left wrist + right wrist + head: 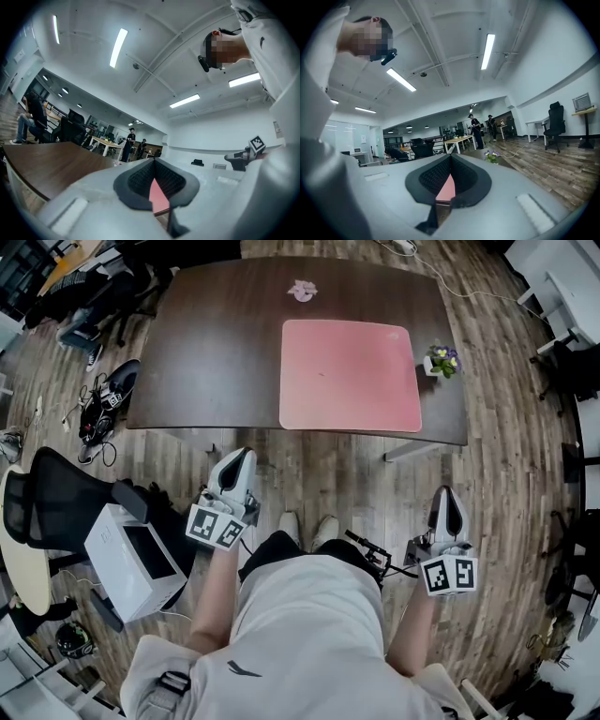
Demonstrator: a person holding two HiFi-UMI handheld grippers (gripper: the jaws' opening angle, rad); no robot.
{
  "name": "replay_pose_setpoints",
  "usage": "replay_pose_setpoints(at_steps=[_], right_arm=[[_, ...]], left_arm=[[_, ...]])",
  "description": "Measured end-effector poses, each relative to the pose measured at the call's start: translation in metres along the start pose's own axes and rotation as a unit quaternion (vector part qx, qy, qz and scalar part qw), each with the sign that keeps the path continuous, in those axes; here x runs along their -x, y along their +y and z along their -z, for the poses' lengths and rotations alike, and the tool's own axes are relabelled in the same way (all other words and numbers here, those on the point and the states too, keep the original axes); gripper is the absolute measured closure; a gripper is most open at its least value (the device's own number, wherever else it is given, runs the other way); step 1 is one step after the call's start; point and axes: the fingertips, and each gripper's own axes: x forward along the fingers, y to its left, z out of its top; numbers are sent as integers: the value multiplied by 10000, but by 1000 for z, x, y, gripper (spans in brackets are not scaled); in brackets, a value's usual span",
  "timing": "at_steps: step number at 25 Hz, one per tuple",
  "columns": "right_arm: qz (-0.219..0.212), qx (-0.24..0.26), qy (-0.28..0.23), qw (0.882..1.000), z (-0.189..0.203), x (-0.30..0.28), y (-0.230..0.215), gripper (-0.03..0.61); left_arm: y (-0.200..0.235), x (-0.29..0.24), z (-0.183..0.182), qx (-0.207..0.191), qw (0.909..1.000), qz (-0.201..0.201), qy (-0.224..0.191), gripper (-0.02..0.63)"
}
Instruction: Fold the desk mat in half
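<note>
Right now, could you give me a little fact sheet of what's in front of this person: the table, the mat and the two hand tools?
Desk mat: pink, lying flat and unfolded
Table: dark wood, mat on its right half
Flower pot: small, beside the mat's right edge
Pink object: small, at the far edge
Left gripper: jaws shut, empty, short of the table
Right gripper: jaws shut, empty, short of the table
Fold: not begun

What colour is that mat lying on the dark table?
Plain pink, with no pattern; the desk mat shows best in the head view.
</note>
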Motion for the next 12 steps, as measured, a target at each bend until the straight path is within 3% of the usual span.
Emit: replay_pose_setpoints(at_steps=[12], right_arm=[[-240, 214, 79, 9995, -3, -18, -26, 577]], left_arm=[[-8, -15, 10, -27, 9995, -300, -70, 611]])
